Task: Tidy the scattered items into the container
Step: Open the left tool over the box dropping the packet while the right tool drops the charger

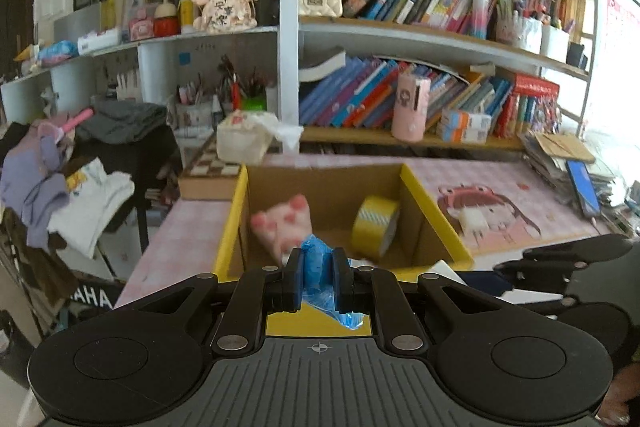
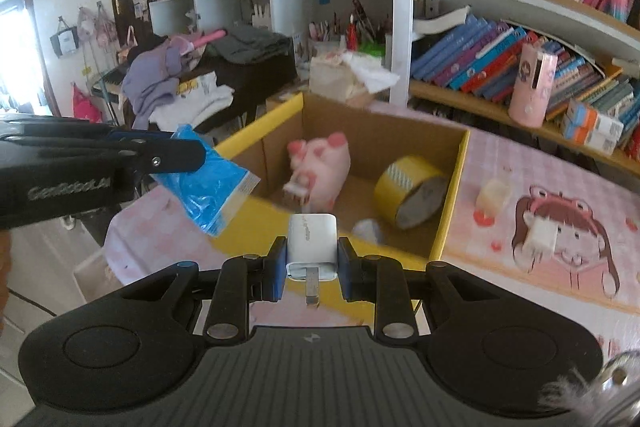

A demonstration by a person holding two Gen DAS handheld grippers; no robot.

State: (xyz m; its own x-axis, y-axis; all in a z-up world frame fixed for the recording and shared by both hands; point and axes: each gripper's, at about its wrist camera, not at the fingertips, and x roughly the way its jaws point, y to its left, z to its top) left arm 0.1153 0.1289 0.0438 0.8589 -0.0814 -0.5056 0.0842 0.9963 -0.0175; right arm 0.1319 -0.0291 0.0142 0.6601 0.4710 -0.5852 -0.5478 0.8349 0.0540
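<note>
An open cardboard box with yellow flaps (image 1: 416, 203) (image 2: 456, 187) stands on the pink desk mat. Inside lie a pink plush pig (image 1: 286, 225) (image 2: 320, 167) and a yellow tape roll (image 1: 376, 225) (image 2: 410, 191). My left gripper (image 1: 318, 275) (image 2: 200, 155) is shut on a blue plastic bag (image 1: 318, 267) (image 2: 208, 187), just in front of the box's near edge. In the right wrist view my right gripper (image 2: 312, 259) is shut on a white charger plug (image 2: 312, 247), hovering over the near flap. A small white item (image 1: 474, 219) (image 2: 540, 235) lies on the mat to the right of the box.
Bookshelves (image 1: 440, 39) full of books rise behind the desk, with a pink cylinder (image 1: 410, 107) (image 2: 532, 87) on the lowest board. A tissue box (image 1: 244, 139) stands behind the cardboard box. Clothes (image 1: 60, 187) pile on a keyboard to the left. A pale cup (image 2: 494, 195) sits beside the box.
</note>
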